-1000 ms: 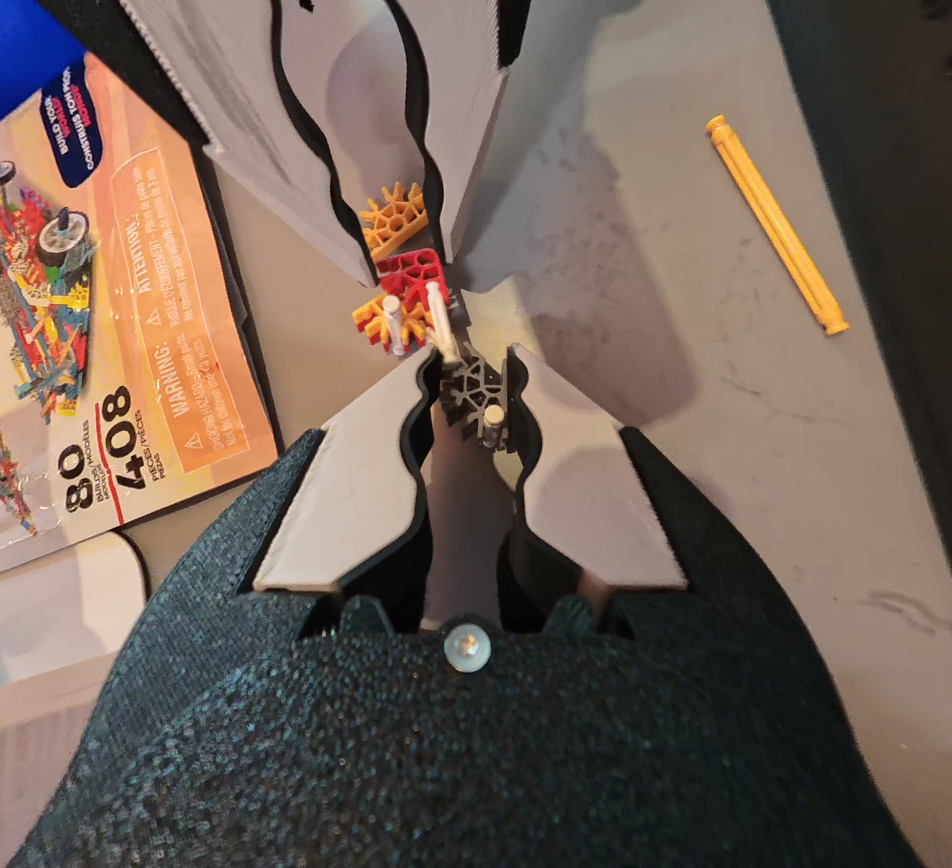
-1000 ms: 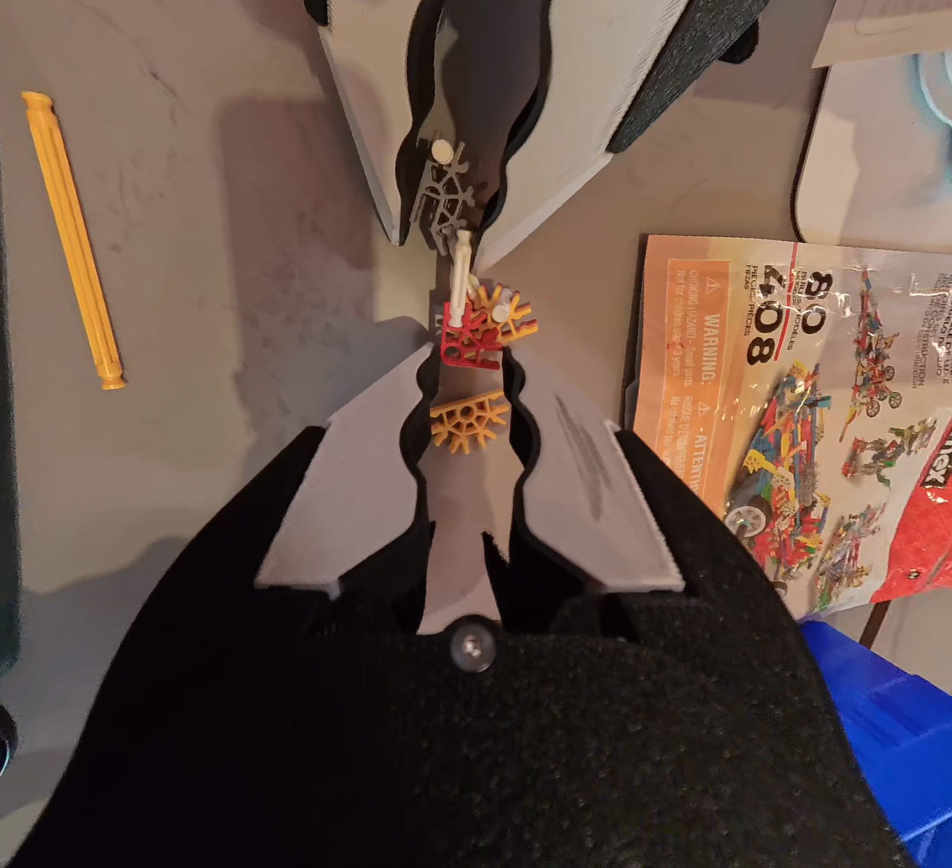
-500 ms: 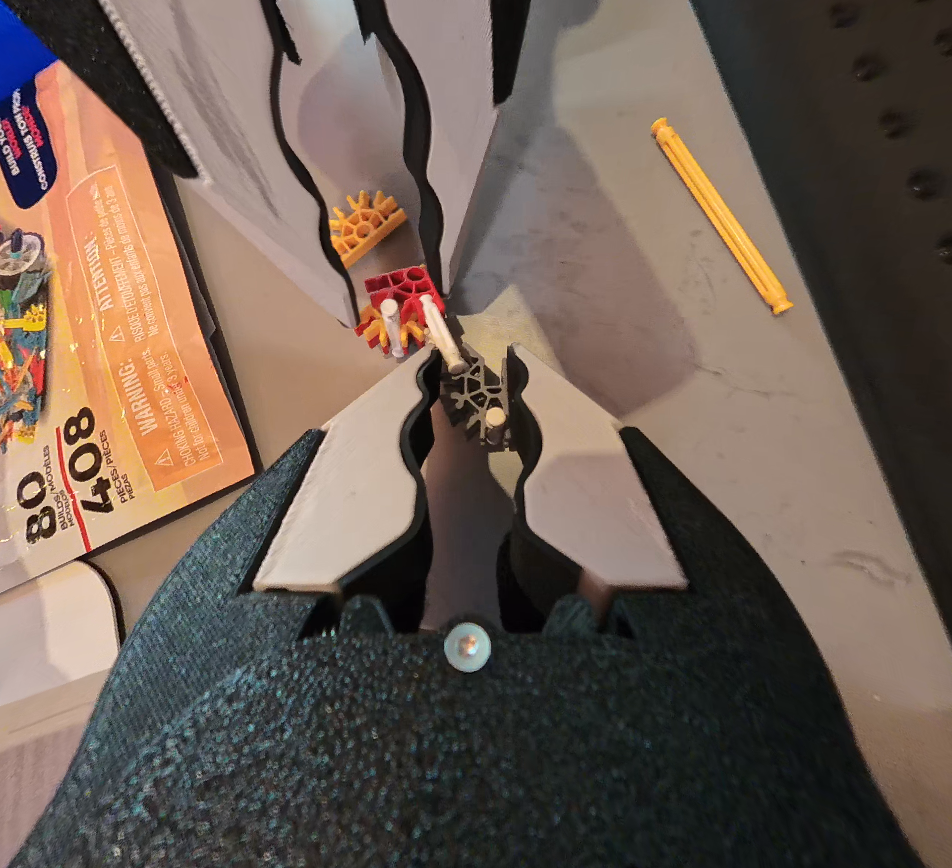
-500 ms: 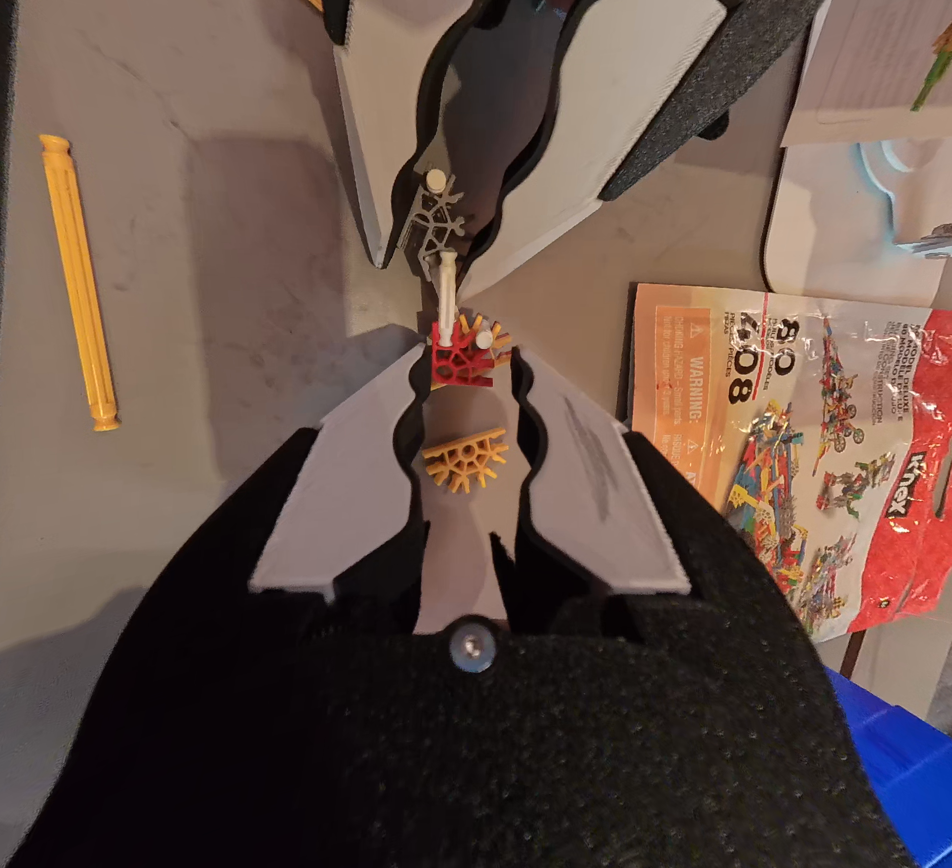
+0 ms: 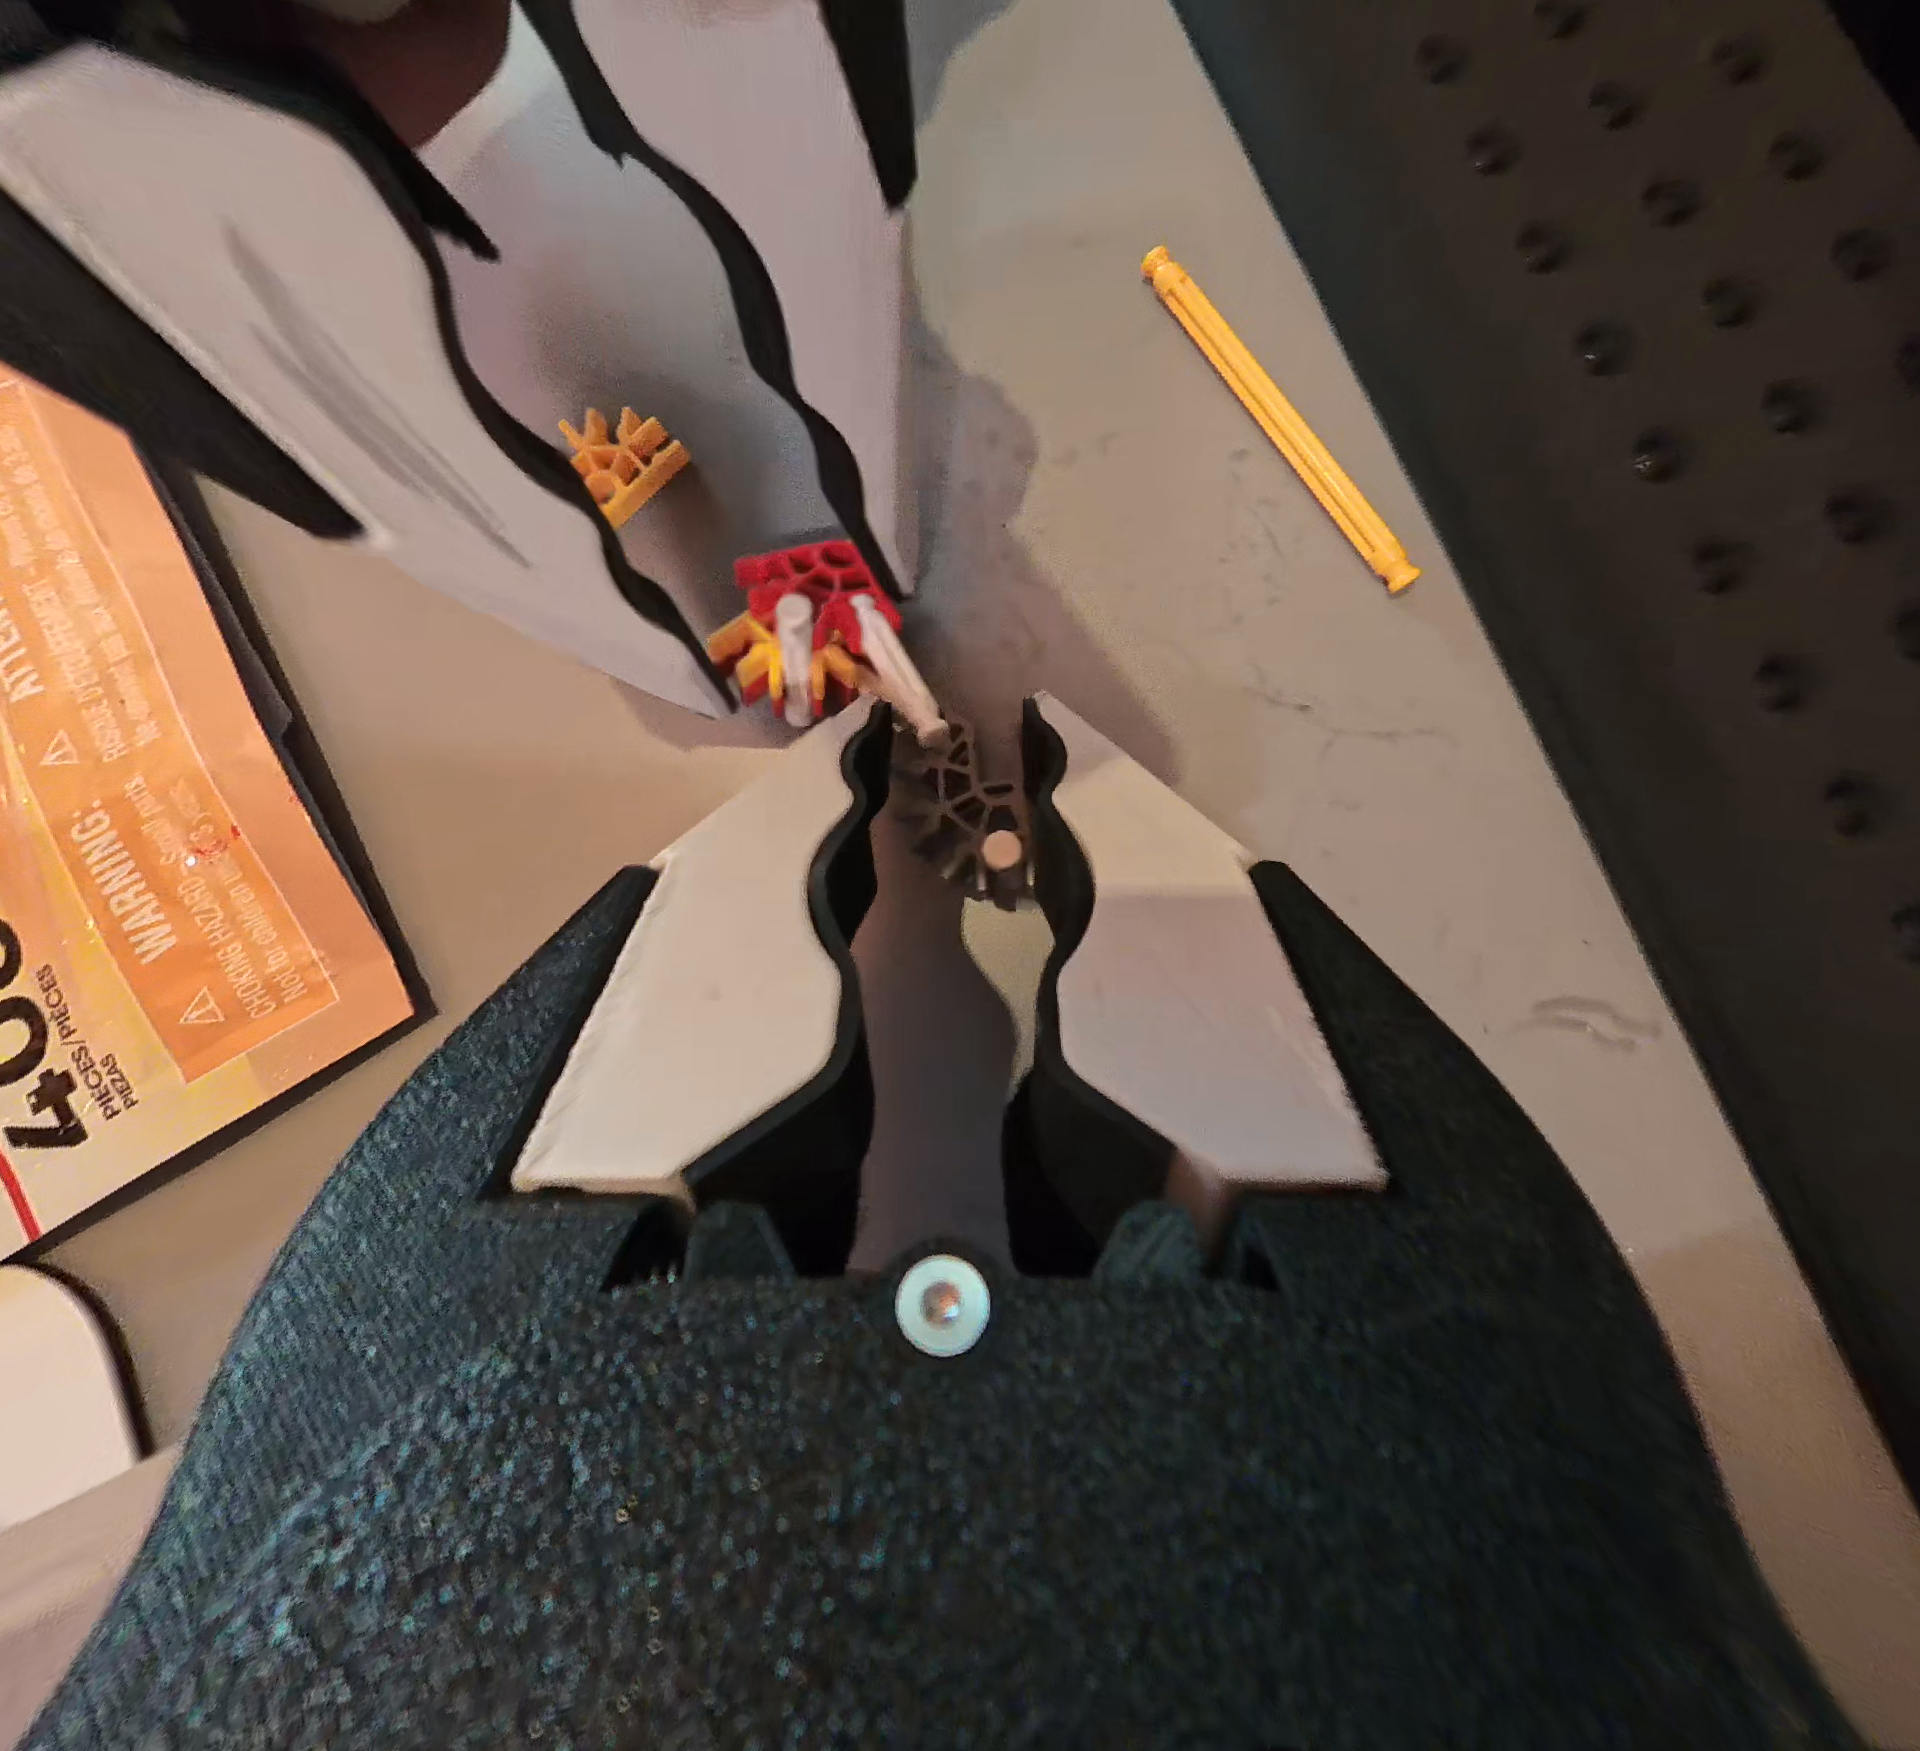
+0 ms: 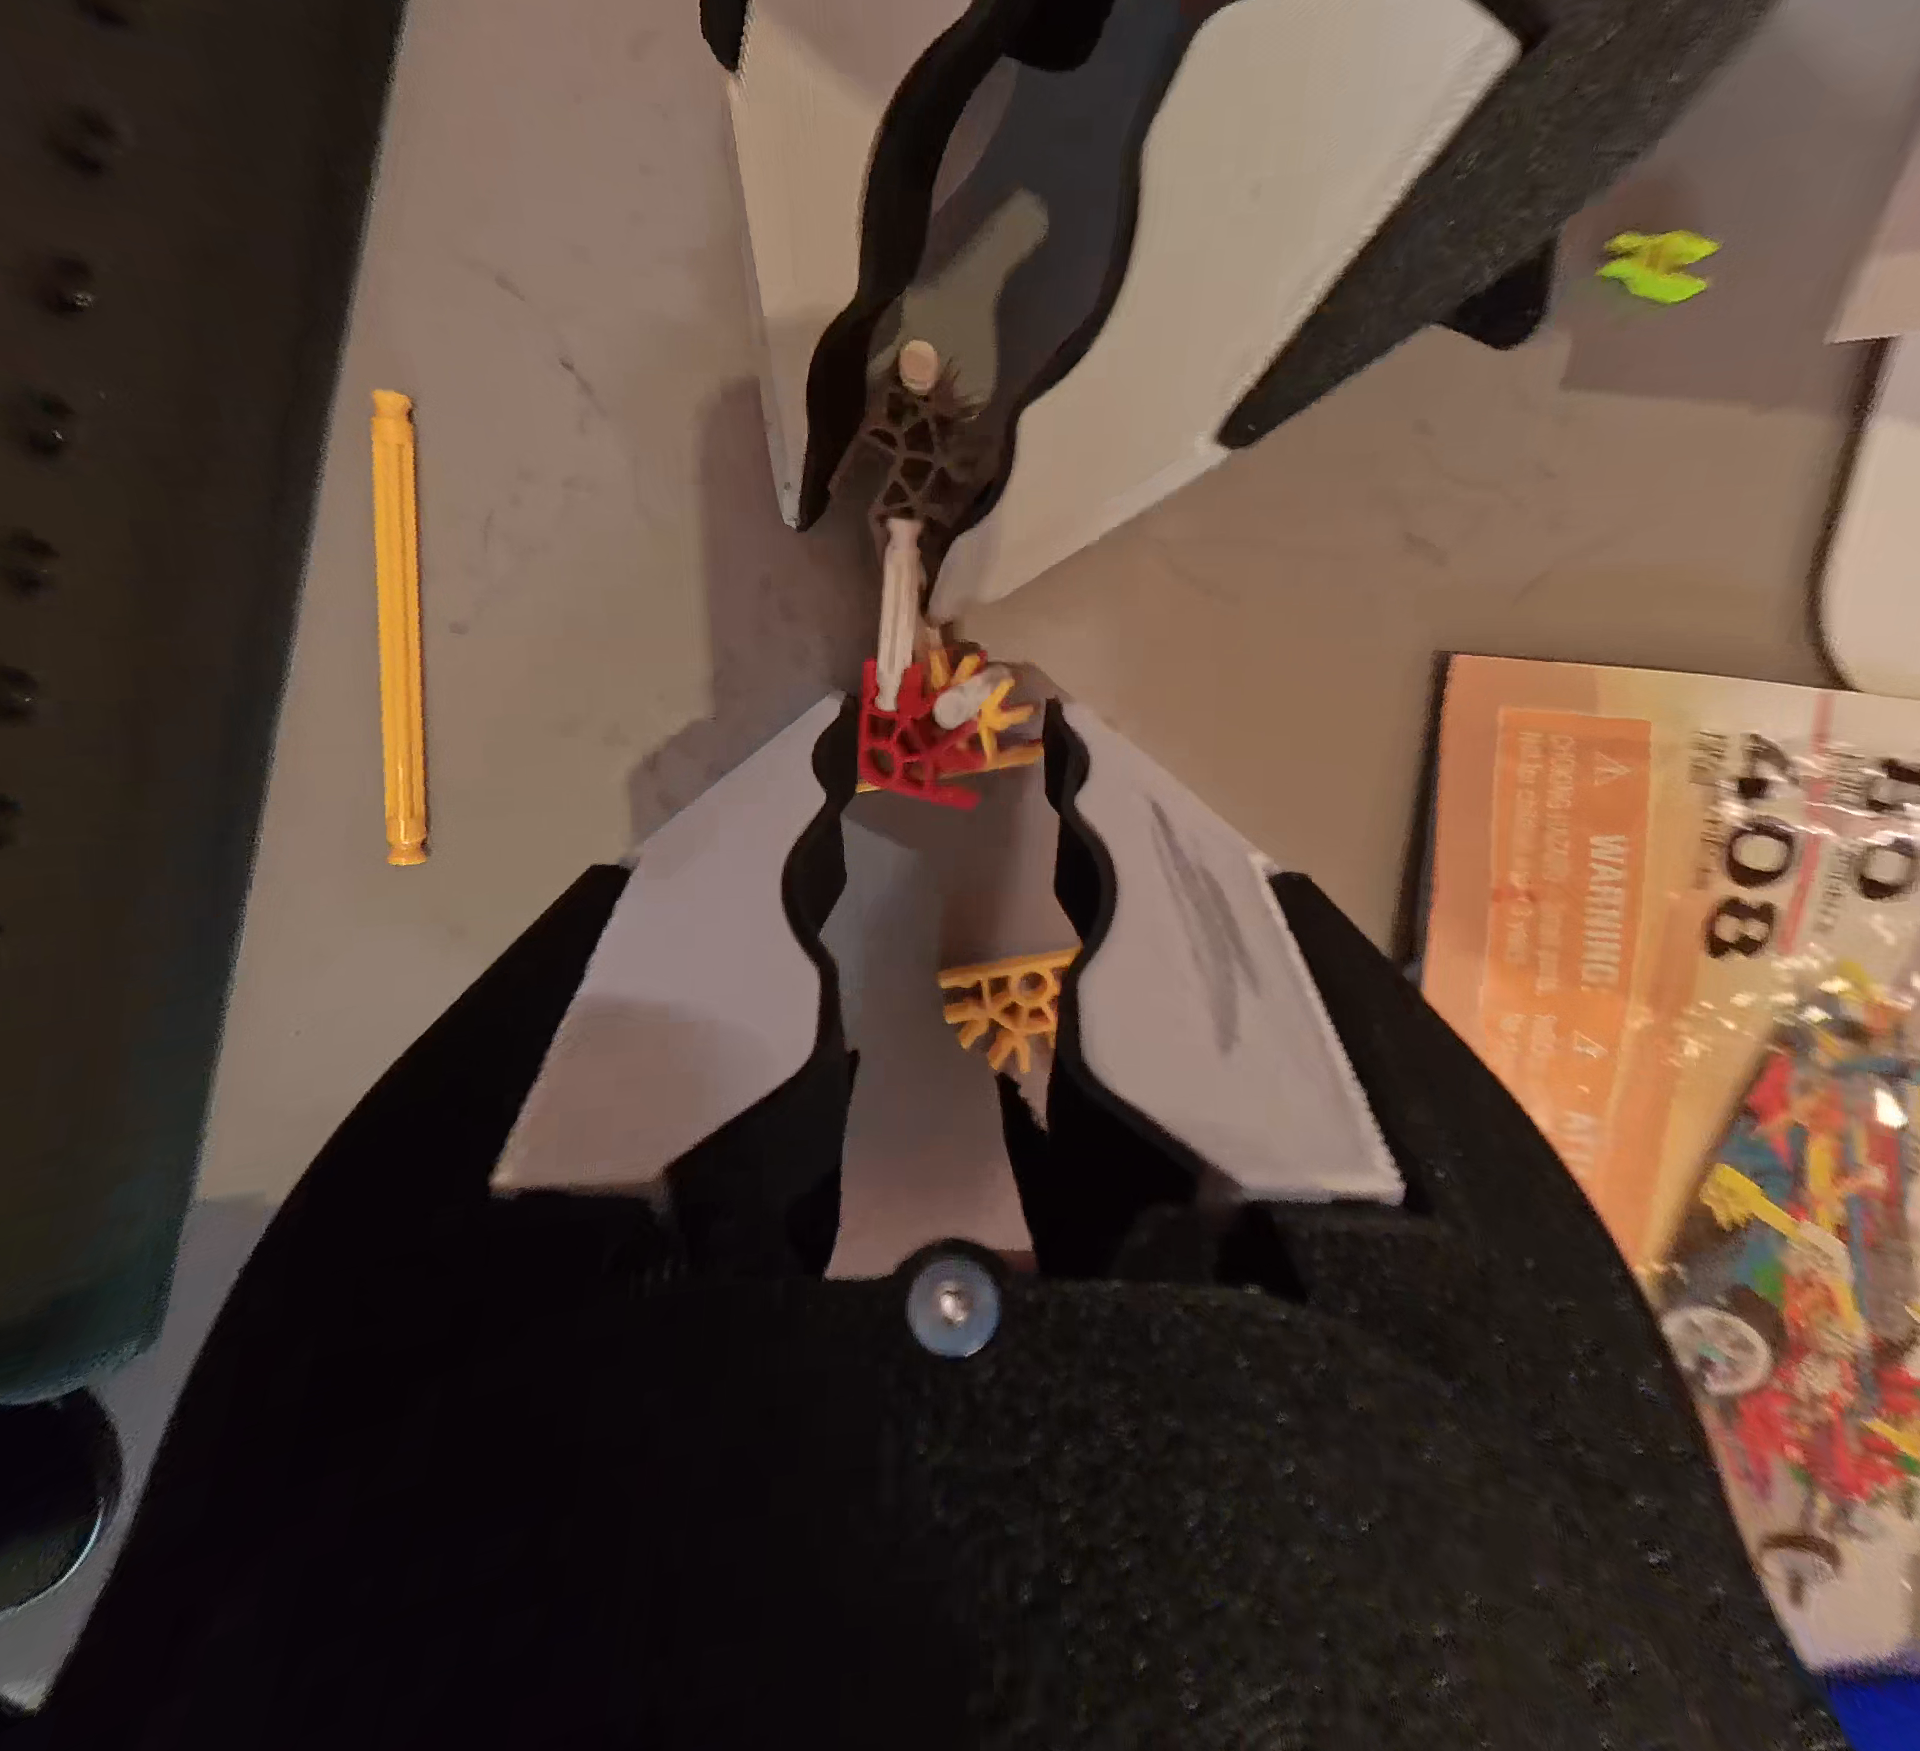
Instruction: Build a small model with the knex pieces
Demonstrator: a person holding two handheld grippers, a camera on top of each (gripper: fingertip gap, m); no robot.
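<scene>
Closest to us in the left wrist view, our left gripper [image 5: 956, 766] has its fingers pinched narrow on a dark grey snowflake connector [image 5: 961, 792], a short white peg [image 5: 1003, 847] sticking up from it near the right pad. A white rod [image 5: 894, 662] runs from that connector straight across a small gap into the red connector [image 6: 904, 745], which our right gripper [image 6: 945, 735] clamps at the very tips of its fingers, a yellow connector [image 6: 987, 709] and a second white peg [image 6: 961, 702] locked onto it.

So both grippers grip opposite ends of one little assembly, lifted just over the grey counter [image 5: 1195, 766]. Our worry: the red piece sits only at the fingertip edge, so any twist or uneven pull could pop it free or unseat the rod. A skewed push could jam the joint or bend the rod.

Below the right fingers, a loose yellow connector [image 6: 1013, 1005] lies on the counter. Farther out lie a long yellow rod [image 5: 1278, 418], the orange parts bag [image 6: 1662, 1026], a green connector [image 6: 1657, 267], and a dark perforated panel [image 5: 1610, 351].
</scene>
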